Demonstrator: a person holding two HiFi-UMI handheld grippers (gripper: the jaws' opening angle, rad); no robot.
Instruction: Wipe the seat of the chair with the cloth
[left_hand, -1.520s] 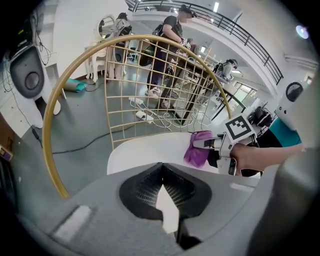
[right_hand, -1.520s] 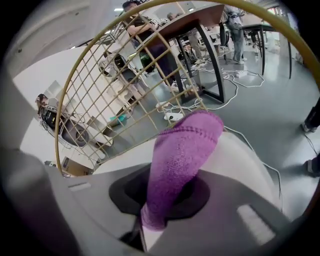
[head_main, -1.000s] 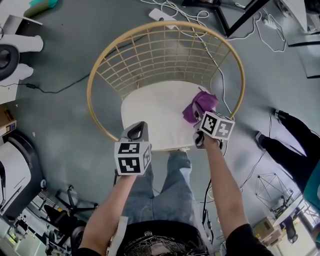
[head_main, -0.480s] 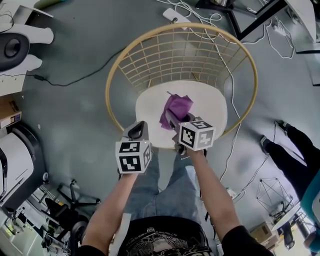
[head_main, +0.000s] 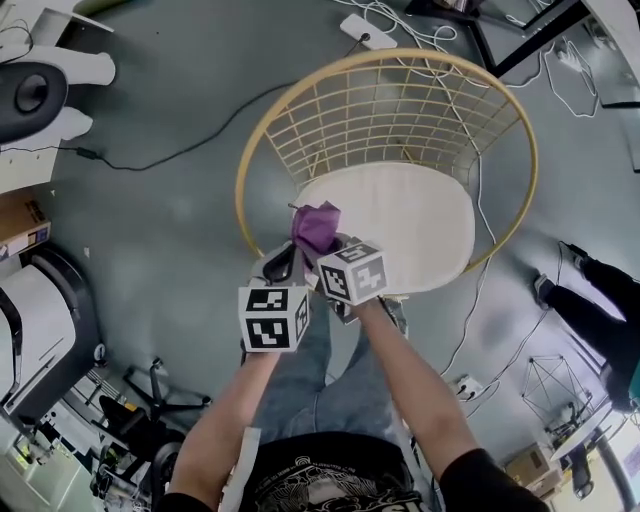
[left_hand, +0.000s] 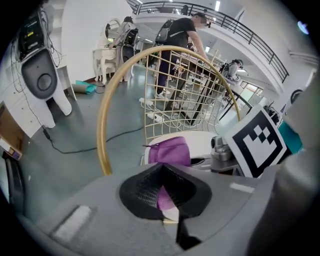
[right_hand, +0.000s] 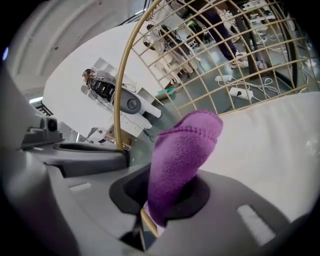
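Wiping at the seat's front-left edge.

Parks left gripper (head_main: 281, 262) just beside the cloth (head_main: 316, 227), jaws drawn together on nothing, probably to keep clear of the wipe. Pinches the cloth in right gripper (head_main: 322, 254), jaws clamped on one bunched end, leaving the rest free to press down. Holds it over the front-left edge of the seat (head_main: 420, 220), near the chair (head_main: 262, 140) rim, seemingly at the end of a stroke. Leaves the white seat bare to the right.

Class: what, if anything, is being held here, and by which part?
The right gripper has its jaws shut on the purple cloth, pinching one bunched end; the rest stands free above the chair seat.
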